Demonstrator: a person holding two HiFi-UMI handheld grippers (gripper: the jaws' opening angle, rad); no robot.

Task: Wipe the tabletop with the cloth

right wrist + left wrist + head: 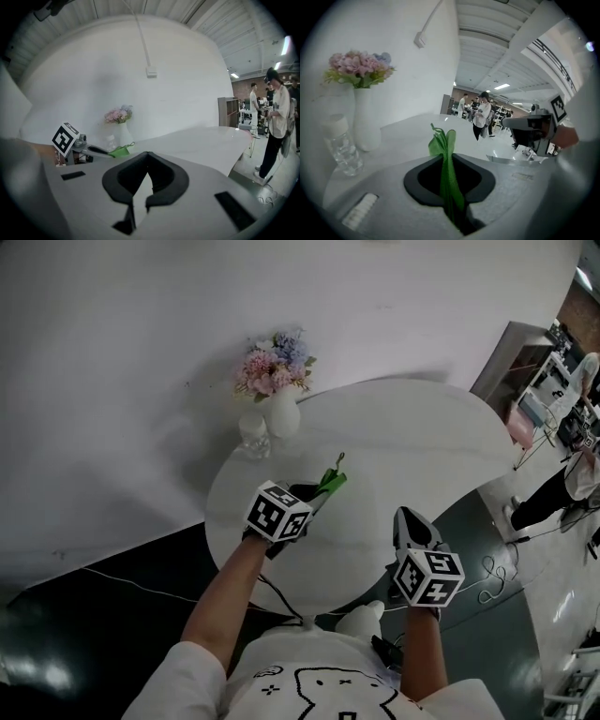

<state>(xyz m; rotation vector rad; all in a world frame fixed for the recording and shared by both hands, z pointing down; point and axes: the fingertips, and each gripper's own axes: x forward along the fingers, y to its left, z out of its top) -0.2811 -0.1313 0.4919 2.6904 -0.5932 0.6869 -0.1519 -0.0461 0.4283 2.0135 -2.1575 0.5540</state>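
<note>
I have the left gripper (317, 493) clamped on the green fabric cloth (333, 482) above the round white table's (422, 446) left edge. The right gripper (406, 515) is closed and empty at the near edge.

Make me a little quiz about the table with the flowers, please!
1. True or false: the right gripper holds the cloth.
2. What stands beside the vase? A a clear bottle, B a cup, C a book.
3. Fill the gap: the cloth is ___ in colour.
Key: 1 false, the left gripper holds it; 2 A; 3 green.
</note>
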